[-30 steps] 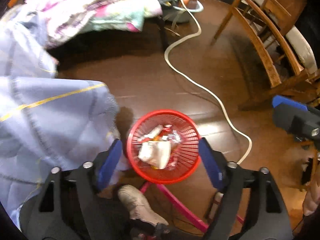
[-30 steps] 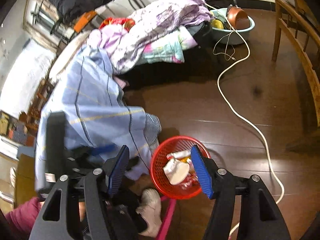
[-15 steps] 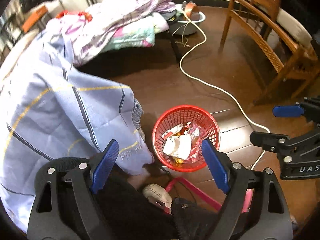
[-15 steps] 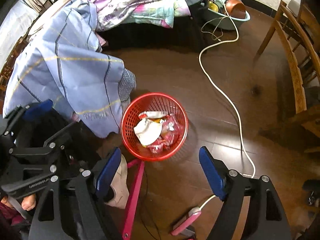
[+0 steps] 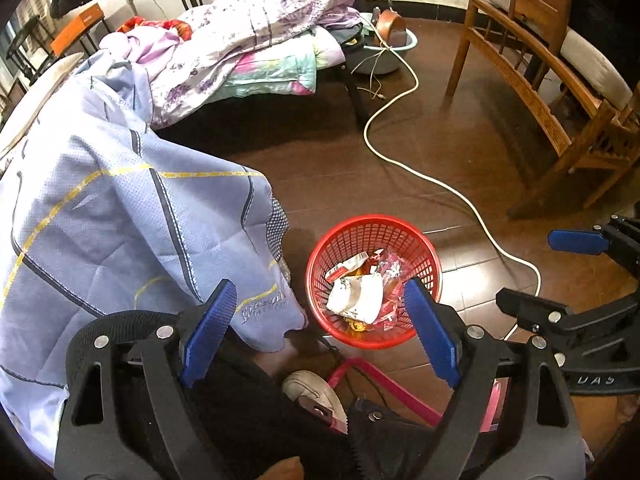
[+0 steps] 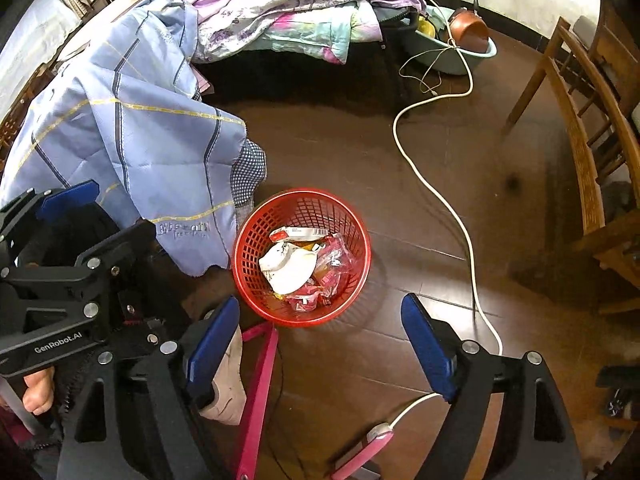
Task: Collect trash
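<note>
A red mesh trash basket (image 5: 320, 256) stands on the dark wood floor and also shows in the right wrist view (image 6: 352, 224). It holds a crumpled white paper cup (image 5: 358, 294) (image 6: 286, 266), red and clear wrappers (image 5: 390, 270) (image 6: 332, 264) and a small red-and-white packet (image 6: 298, 233). My left gripper (image 5: 320, 334) is open and empty, held above the basket's near side. My right gripper (image 6: 322, 340) is open and empty, above the floor just in front of the basket. Each gripper shows at the edge of the other's view.
A light blue quilt (image 5: 120, 216) hangs off the bed beside the basket. A white cable (image 6: 440, 196) runs across the floor. A wooden chair (image 5: 552, 80) stands at right. A basin with a copper pot (image 6: 468, 36) sits far back. Pink frame bars (image 6: 260, 376) and a shoe (image 5: 316, 392) lie below.
Both grippers have risen and pulled back from the basket, so more of the room shows. The basket and its trash have not moved. Both stay open.
</note>
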Demonstrator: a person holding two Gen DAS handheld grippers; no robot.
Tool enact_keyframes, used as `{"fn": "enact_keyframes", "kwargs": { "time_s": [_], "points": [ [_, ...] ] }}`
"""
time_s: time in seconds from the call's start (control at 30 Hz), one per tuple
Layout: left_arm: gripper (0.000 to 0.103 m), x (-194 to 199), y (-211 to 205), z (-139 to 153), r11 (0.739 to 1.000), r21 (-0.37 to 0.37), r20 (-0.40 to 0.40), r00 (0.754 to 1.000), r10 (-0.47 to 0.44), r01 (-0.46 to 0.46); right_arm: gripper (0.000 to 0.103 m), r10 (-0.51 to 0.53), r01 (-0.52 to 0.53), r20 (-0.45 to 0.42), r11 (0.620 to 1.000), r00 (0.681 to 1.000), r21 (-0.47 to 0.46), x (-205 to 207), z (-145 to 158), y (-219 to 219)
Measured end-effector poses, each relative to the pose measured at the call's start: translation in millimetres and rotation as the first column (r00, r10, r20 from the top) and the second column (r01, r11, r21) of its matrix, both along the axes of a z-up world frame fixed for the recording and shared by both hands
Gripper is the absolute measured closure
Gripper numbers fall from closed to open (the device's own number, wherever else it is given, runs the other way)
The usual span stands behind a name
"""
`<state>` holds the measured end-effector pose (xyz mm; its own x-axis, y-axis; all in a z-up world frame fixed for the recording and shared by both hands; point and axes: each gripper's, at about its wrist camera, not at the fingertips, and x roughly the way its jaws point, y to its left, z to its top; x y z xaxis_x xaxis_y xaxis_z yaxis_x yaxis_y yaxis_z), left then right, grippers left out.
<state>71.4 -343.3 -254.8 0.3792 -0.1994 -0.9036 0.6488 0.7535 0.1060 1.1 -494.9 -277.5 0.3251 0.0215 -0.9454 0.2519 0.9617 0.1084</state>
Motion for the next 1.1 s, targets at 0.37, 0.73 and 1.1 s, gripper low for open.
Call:
{"fn": "enact_keyframes", "kwargs": {
  "time_s": [0.37, 0.73, 1.1],
  "points": [
    [0.020, 2.6, 1.7, -2.0, 1.000, 0.004, -0.007, 1.000, 0.013, -0.013, 0.021, 0.017, -0.017, -0.011, 1.000, 1.000, 0.008, 1.9, -5.0, 4.7],
    [0.020, 3.3, 2.1, -2.3, 1.000, 0.009, -0.004, 1.000, 0.018, -0.018, 0.020, 0.025, -0.025, -0.008, 1.000, 1.000, 0.004, 2.0, -3.7, 6.8],
    [0.020, 4.9, 4.0, -4.0, 1.000, 0.020, -0.004, 1.000, 0.020, -0.020, 0.020, 0.026, -0.026, -0.008, 1.000, 1.000, 0.005, 2.0, -3.6, 6.9]
  ]
}}
